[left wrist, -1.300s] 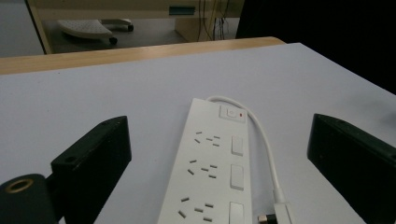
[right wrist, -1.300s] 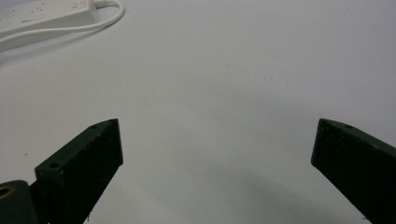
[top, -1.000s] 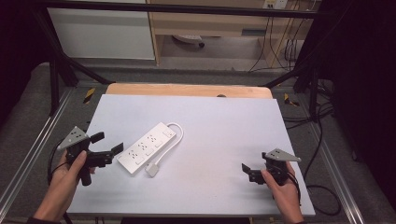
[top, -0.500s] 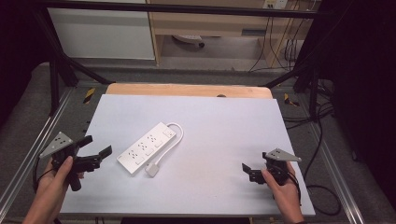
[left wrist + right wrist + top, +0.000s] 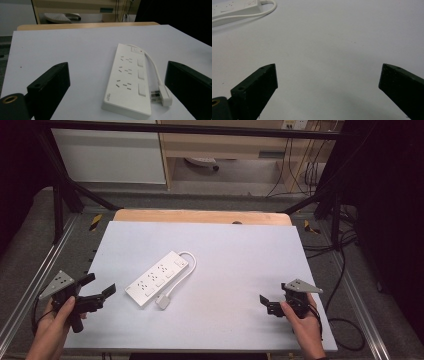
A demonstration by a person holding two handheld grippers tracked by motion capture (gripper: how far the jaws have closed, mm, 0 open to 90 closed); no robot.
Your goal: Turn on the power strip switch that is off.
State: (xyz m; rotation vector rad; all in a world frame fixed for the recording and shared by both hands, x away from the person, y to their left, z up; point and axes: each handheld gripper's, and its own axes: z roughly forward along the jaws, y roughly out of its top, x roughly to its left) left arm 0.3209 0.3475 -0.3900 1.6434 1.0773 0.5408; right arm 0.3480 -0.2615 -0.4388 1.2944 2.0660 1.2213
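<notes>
Left gripper [image 5: 99,287] has pulled back toward the table's [image 5: 240,245] near-left corner, jaws wide apart, holding nothing. Power strip [image 5: 156,278] lies flat mid-table, plug [image 5: 163,301] beside it. Right gripper [image 5: 266,304] wide open too, nothing in it, near-right.

Each black hand-held gripper [image 5: 98,288] carries a grey three-cornered plate [image 5: 57,284] and blocky jaws.

No legible text, brand, number or sign anywhere. Only a tiny mark near the 6 o'clock end of the white power strip [image 5: 130,80], too small and blurred to read in the left gripper view.
</notes>
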